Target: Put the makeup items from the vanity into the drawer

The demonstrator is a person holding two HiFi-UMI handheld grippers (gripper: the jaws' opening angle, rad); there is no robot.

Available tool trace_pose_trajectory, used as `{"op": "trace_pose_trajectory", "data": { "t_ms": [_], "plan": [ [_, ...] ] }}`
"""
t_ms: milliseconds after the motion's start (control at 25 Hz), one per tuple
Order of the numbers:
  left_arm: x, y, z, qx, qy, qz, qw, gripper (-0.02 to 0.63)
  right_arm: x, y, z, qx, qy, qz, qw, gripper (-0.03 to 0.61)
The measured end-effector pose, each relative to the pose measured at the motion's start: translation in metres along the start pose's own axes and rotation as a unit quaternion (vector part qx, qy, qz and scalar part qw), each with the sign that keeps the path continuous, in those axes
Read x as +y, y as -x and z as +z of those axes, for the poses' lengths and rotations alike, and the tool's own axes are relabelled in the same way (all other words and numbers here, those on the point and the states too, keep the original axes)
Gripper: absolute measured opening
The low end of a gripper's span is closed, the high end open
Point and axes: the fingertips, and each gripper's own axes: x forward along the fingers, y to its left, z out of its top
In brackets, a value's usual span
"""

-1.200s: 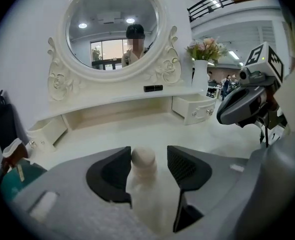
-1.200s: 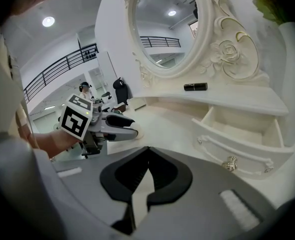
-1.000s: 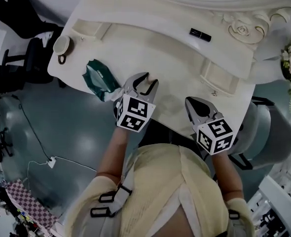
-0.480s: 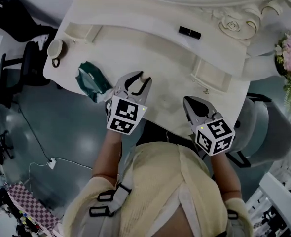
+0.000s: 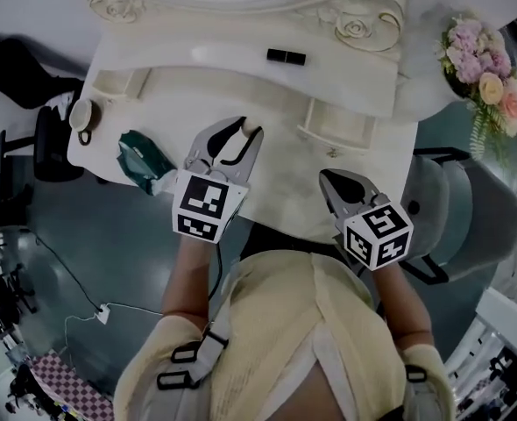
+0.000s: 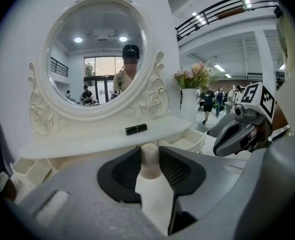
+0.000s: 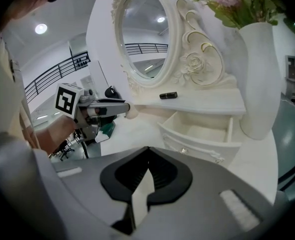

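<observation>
Clamped in just-tightened left gripper (image 5: 243, 129): small beige egg-shaped sponge (image 6: 149, 156) — open white drawer (image 7: 200, 145) lying rightward, nearer the empty right gripper (image 7: 146, 175), jaws together.

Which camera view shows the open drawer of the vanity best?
The right gripper view: the drawer lies close ahead, its front, knob and inside all visible. The head view shows the drawer small, from above. The left gripper view shows only a part of it.
</observation>
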Motion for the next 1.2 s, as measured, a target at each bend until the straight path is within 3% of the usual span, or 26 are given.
{"op": "trace_pose_trajectory", "data": {
  "t_ms": [280, 520, 680, 960, 1200],
  "plan": [
    [-0.037, -0.029, 0.031, -0.018, -0.042, -0.046, 0.9979, 0.118, -0.030, 0.033, -0.006, -0.027, -0.024, -0.046, 0.998, 0.002],
    [-0.081, -0.060, 0.056, -0.028, -0.088, -0.104, 0.9903, 0.120, -0.047, 0.054, -0.017, -0.040, -0.046, -0.083, 0.995, 0.002],
    [-0.115, -0.083, 0.058, -0.015, -0.130, -0.142, 0.9812, 0.120, -0.055, 0.067, -0.026, -0.045, -0.061, -0.100, 0.992, 0.002],
    [-0.147, -0.110, 0.047, 0.012, -0.146, -0.186, 0.9716, 0.125, -0.069, 0.082, -0.036, -0.052, -0.083, -0.122, 0.988, 0.001],
    [-0.163, -0.130, 0.027, 0.066, -0.149, -0.212, 0.9636, 0.134, -0.078, 0.089, -0.045, -0.053, -0.096, -0.133, 0.985, 0.001]
  ]
}}
